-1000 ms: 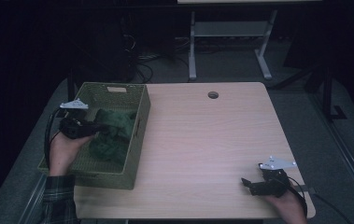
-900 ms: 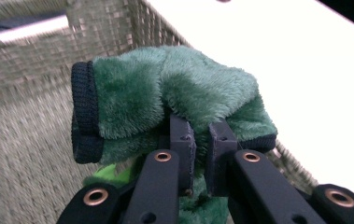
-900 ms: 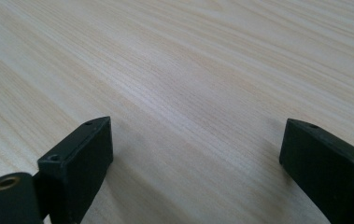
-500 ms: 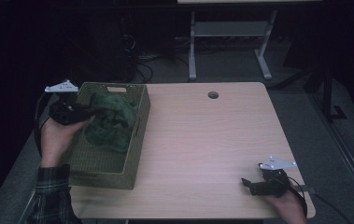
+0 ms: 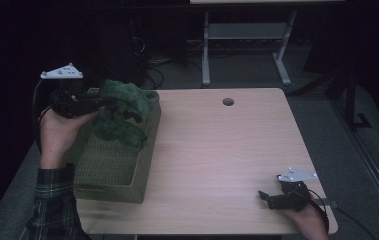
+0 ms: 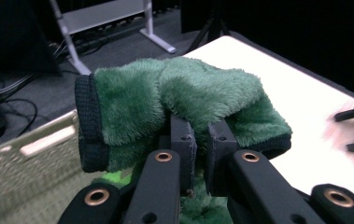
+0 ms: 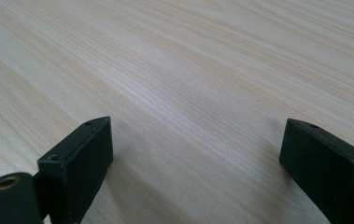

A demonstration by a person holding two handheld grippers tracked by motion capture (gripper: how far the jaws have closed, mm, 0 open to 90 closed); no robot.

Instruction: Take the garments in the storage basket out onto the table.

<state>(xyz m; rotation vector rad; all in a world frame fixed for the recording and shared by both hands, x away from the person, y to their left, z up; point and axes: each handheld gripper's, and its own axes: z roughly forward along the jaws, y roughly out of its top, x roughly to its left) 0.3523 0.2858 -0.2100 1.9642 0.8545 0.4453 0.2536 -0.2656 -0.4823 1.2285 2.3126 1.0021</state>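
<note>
A fluffy green garment with a dark knitted cuff hangs above the green woven basket at the table's left. My left gripper is shut on it, holding it clear of the basket rim. In the left gripper view the black jaws pinch the green garment close together, and more green fabric lies below in the basket. My right gripper rests low near the table's front right corner. Its jaws stand wide apart over bare wood, with nothing between its fingertips.
The light wooden table has a round cable hole near its far edge. A white metal stand and cables sit on the dark floor beyond. The basket takes up the table's left edge.
My left gripper has risen out of the basket, pulling the green garment up above the rim. The right gripper has stayed where it was.
</note>
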